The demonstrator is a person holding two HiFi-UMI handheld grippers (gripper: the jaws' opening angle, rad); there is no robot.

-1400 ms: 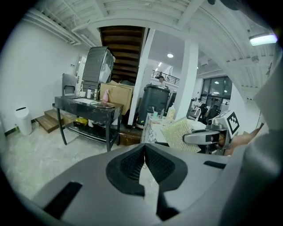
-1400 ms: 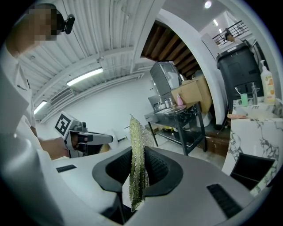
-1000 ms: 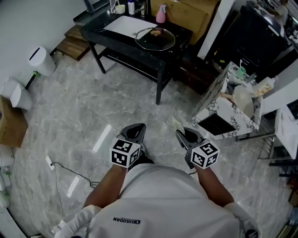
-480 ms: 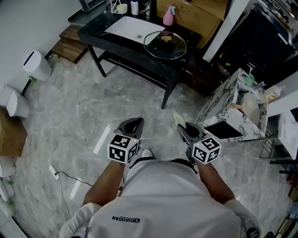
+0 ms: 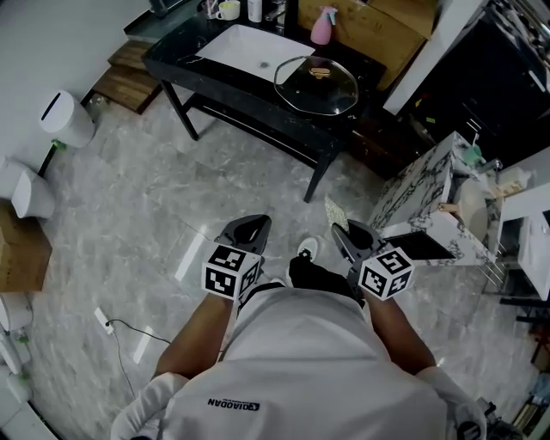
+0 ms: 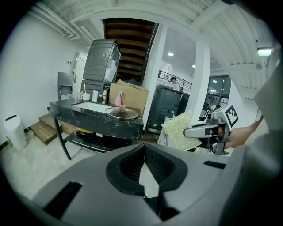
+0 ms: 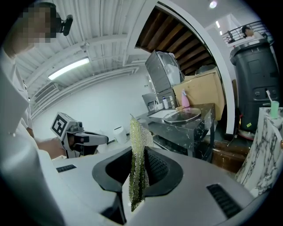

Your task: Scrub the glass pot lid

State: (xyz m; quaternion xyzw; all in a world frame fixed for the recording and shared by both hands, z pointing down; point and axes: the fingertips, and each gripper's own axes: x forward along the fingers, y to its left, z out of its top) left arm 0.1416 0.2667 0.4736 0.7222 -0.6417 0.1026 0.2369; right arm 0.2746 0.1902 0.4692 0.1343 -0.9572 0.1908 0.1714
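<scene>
The glass pot lid [image 5: 316, 85] with a brown knob lies flat on the black table [image 5: 258, 101], far ahead of both grippers. In the left gripper view the lid [image 6: 121, 113] shows small on the tabletop; in the right gripper view the lid [image 7: 181, 115] sits there too. My left gripper [image 5: 251, 226] is shut and holds nothing, held at waist height over the floor. My right gripper [image 5: 345, 234] is shut on a yellow-green scouring pad [image 5: 336, 212], which stands up between its jaws [image 7: 137, 163]. The pad [image 6: 180, 132] also shows from the left gripper view.
A white sink basin [image 5: 249, 47] is set in the table left of the lid, and a pink spray bottle [image 5: 322, 26] stands behind. A marble-patterned cabinet [image 5: 427, 202] stands to the right, with a white bin [image 5: 63, 118] and a cardboard box [image 5: 21, 249] at left. A cable [image 5: 129, 325] lies on the floor.
The person has stepped toward the table, so the table and lid sit lower and larger in the head view. Both grippers keep their pose, and the pad stays held.
</scene>
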